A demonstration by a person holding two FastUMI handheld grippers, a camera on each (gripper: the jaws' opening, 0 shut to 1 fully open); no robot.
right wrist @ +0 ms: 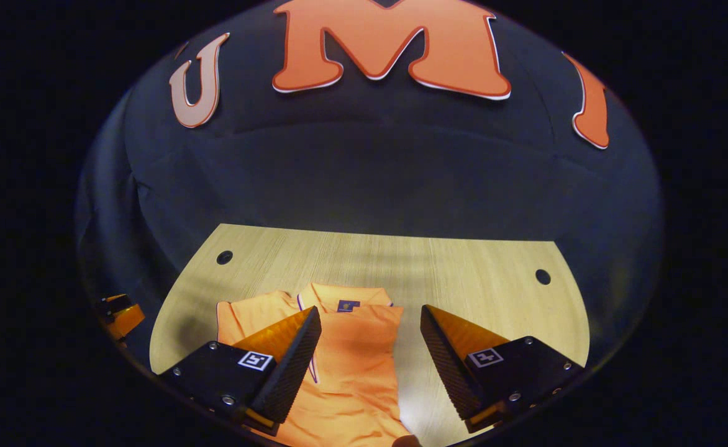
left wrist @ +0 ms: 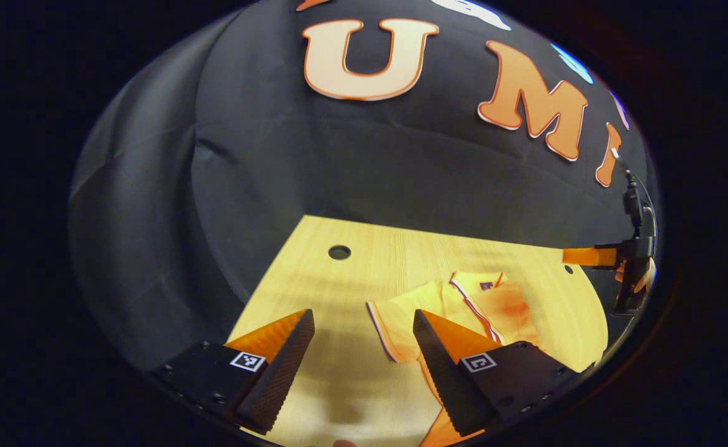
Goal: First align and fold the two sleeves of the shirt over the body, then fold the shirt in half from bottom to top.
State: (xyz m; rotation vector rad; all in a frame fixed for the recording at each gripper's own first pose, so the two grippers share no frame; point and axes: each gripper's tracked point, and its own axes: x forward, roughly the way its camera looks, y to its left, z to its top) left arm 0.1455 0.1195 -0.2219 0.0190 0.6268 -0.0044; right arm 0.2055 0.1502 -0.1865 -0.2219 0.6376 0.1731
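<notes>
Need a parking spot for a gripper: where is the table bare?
Bare table right of the shirt, out to the right hole; also the far strip between collar and wall. In the left gripper view, bare wood left of the sleeve. Crowded: shirt's middle.

Warm, dim light falls from above onto the table [right wrist: 463, 267], leaving striped shadows and a bright patch of glare near its front edge. Fisheye bending curves the edges; focus stays sharp.

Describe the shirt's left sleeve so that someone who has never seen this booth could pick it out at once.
Start at the pale wooden table in front of the black cloth wall. On it lies an orange polo shirt, collar toward the wall. In the left gripper view, the sleeve is the short flap that sticks out sideways onto bare wood, edged with a thin dark and white stripe, while the other side already lies folded over the body.
</notes>
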